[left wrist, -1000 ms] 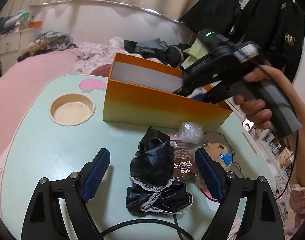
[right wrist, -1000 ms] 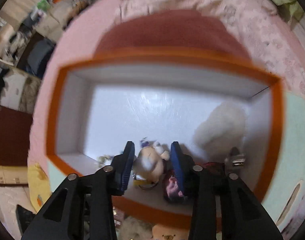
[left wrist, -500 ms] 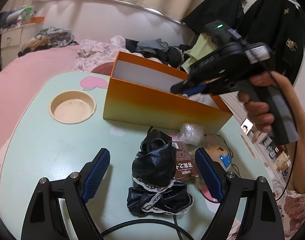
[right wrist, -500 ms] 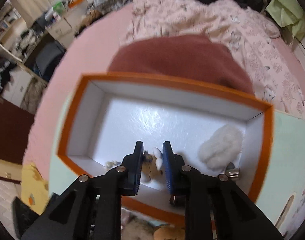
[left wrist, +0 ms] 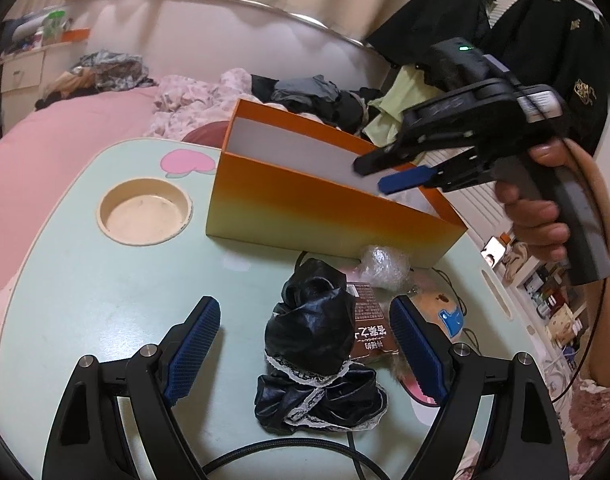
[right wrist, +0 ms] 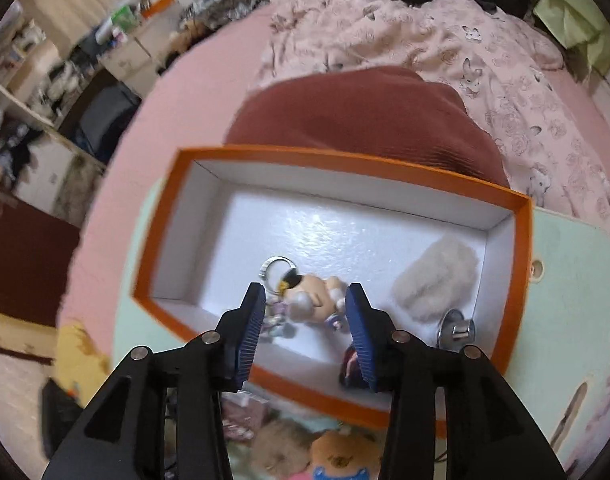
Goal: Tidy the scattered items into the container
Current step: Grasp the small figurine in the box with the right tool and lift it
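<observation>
The black satin cloth (left wrist: pixel 317 344) w/ lace trim lies on the counter (left wrist: pixel 85 280) straight ahead of the left tongs (left wrist: pixel 305 344), right in the gap between the two blue pads, touching neither. Its long axis runs roughly fore-and-aft along the tongs' line, heaped higher at the far end, flatter and wider at the near end. Left tongs stand wide apart, holding nothing; they're clearly the nearer pair for this piece. Just to the right of it, beside the right-hand pad, sit a brown packet (left wrist: pixel 371 320) and a tan plush toy (left wrist: pixel 441 312); a crumpled clear wrap (left wrist: pixel 383 266) lies beyond, against the orange box (left wrist: pixel 325 208).

The right tongs (right wrist: pixel 303 322) hang above the box, pointing steeply down into it. Their jaws are opening, nothing pressed between the pads: the small figure keychain (right wrist: pixel 309 300) lies on the white box floor below the gap, apparently let go. Also in the box: a fluffy beige puff (right wrist: pixel 437 280) to the right and a small metal bit (right wrist: pixel 455 328) near the right-hand pad.

My guess: the cloth comes next, by the left hand, w/ the box beyond and slightly right of it.
</observation>
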Motion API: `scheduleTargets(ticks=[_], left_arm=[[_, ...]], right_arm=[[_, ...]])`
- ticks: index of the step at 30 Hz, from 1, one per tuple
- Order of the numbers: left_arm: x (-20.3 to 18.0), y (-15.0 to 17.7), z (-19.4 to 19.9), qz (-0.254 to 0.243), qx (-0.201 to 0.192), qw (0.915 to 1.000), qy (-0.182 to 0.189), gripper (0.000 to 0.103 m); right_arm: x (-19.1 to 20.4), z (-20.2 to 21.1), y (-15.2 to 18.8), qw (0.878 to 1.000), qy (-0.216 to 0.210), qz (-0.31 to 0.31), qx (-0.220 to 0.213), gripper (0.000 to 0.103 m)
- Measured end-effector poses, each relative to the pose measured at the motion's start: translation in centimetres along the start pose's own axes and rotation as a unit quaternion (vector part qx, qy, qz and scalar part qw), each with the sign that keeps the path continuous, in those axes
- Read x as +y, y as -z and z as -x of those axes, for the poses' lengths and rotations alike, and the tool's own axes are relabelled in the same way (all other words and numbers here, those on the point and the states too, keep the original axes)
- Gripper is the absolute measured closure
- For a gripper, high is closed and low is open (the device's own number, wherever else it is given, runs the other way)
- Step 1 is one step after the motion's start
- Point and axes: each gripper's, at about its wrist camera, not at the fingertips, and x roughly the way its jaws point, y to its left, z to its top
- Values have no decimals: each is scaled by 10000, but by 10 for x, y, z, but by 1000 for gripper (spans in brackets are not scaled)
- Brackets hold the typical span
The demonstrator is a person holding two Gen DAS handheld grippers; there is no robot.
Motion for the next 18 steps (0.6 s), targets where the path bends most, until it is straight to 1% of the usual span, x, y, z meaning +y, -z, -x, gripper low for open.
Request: scheduleTargets(ticks=[4,6,7,9,12,15,18], left_arm=[[2,0,-1,33,8,10000,-3,17],[3,0,0,60,-8,10000,20,17],[3,0,0,68,-8,10000,19,17],[3,-1,-1,74,2,10000,17,17],[3,-1,-1,78,8,10000,10,17],[3,-1,-2,103,3,9999,12,17],[4,0,-2,112,4,9999,12,17]], right_arm=[[6,-30,-3,9982,348,185,457,60],[5,-41,-3,9975,344,192,590,58],[7,-40,-4,9983,358,263,388,58],[6,-41,-4,9984,398,260,304,62],[1,-36,0,9996,219,111,134,62],[0,-10,-1,9994,104,144,-284,62],[1,24,11,9973,-134,212,-693,62]])
